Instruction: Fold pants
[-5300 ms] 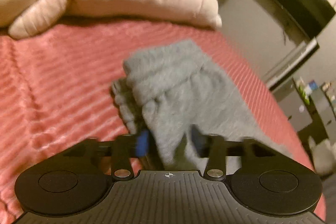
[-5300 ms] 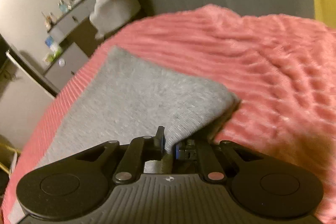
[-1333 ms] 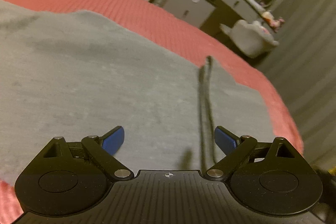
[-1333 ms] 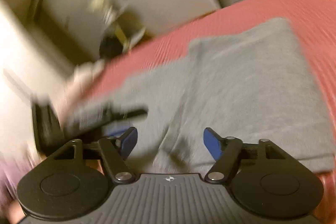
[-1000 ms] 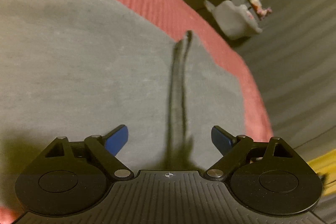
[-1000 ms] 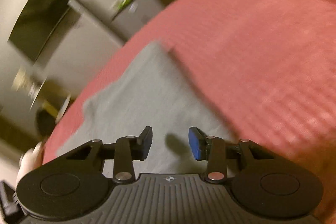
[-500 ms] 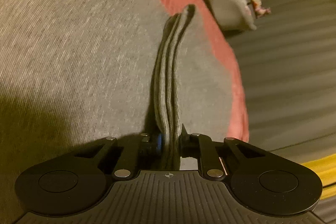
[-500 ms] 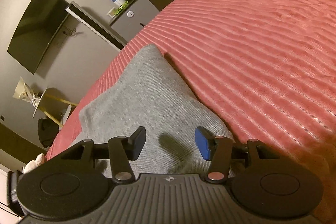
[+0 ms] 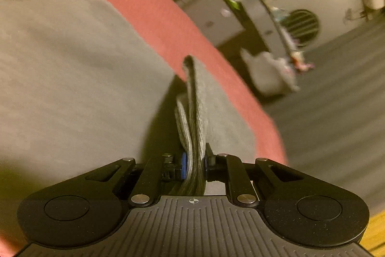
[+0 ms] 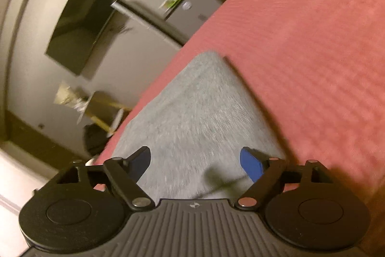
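Left gripper pinches a raised ridge of the grey pants spread on the pink bedspread, right gripper spread wide over the cloth.

The grey knit pants are soft matt cloth with a fine heathered weave, and the folded layers pinched at their edge show thin ribbed lines; they lie on a coral-pink ribbed bedspread, a plush matt fabric with raised parallel ridges. The left gripper and the right gripper are matt black plastic with grooved housings, small shiny metal pivot pins and smooth blue finger pads. The flat black wall screen looks smooth and faintly glossy, while the grey drawer cabinet is smooth and matt.
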`<state>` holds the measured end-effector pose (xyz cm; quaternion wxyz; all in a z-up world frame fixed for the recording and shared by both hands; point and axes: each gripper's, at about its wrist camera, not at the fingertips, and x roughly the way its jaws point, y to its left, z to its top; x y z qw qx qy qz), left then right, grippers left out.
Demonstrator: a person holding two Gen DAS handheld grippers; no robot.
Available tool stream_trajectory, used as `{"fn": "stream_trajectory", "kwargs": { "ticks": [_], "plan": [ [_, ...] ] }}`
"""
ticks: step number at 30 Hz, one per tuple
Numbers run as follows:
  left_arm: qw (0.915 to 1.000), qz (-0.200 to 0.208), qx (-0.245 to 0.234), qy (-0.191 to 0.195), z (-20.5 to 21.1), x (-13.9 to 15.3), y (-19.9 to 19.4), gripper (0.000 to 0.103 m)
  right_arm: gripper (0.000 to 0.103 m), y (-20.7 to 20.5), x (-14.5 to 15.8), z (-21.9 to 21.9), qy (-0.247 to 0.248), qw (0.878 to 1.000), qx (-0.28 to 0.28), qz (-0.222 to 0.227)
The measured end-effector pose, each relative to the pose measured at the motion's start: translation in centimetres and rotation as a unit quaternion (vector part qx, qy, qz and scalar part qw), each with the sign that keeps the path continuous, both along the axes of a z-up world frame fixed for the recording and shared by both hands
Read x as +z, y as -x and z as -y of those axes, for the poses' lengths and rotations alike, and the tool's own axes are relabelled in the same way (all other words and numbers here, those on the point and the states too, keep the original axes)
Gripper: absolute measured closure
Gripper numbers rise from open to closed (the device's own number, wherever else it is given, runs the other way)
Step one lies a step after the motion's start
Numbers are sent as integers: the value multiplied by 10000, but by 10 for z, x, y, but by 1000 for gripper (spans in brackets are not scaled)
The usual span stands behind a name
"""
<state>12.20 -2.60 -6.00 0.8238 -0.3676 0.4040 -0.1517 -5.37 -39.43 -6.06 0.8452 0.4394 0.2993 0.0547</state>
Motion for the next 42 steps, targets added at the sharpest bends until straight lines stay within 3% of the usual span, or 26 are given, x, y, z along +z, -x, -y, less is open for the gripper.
{"fn": "stream_trajectory", "kwargs": {
  "ticks": [2,5,7,12,14,18,21,24,29,31,33,35,36,37,39,42],
  "plan": [
    [9985,-9,66,-538,1,0,5,86,17,-4,-6,-10,-271,9994,198,-120],
    [9954,-134,8,-946,5,-3,7,79,16,-11,-18,-22,-449,9975,329,-445],
    [9934,-210,61,-1124,5,-4,8,59,16,-14,-23,-26,-563,9956,384,-638],
    [9988,-110,-107,-465,-3,-6,7,33,16,-12,-26,-25,-756,9917,677,-794],
    [9987,-176,-182,-452,-3,-14,5,30,16,-9,-28,-25,-721,9917,617,-867],
    [9973,-264,-203,-652,2,-21,1,33,17,-5,-18,-24,-288,9969,204,-708],
    [9965,-103,-252,-792,6,-18,4,48,17,2,-11,-17,-44,9981,-160,-586],
    [9961,-33,-258,-847,1,-19,9,49,22,11,-10,-5,-151,9969,-540,-548],
    [9952,-155,-200,-946,-1,-23,10,46,46,16,-20,8,-494,9910,-1016,-713],
    [9956,-184,-207,-895,-3,-26,10,42,48,11,-22,6,-483,9913,-998,-716],
    [9952,-193,-229,-927,-2,-27,9,43,49,3,-23,2,-369,9920,-967,-722],
    [9940,-171,-236,-1059,-1,-27,11,50,68,-4,-25,-2,-196,9916,-1023,-766],
    [9927,-180,-210,-1174,0,-27,11,65,82,-6,-26,-3,-136,9905,-1080,-841],
    [9915,-198,-160,-1280,0,-27,12,85,87,-7,-27,-3,-113,9895,-1122,-904],
    [9940,-199,-81,-1069,-6,-28,13,87,88,-8,-27,-4,-49,9889,-1129,-966],
    [9961,183,49,-865,-13,-19,22,88,89,-9,-21,-9,199,9902,-1003,-948]
  ]
}}
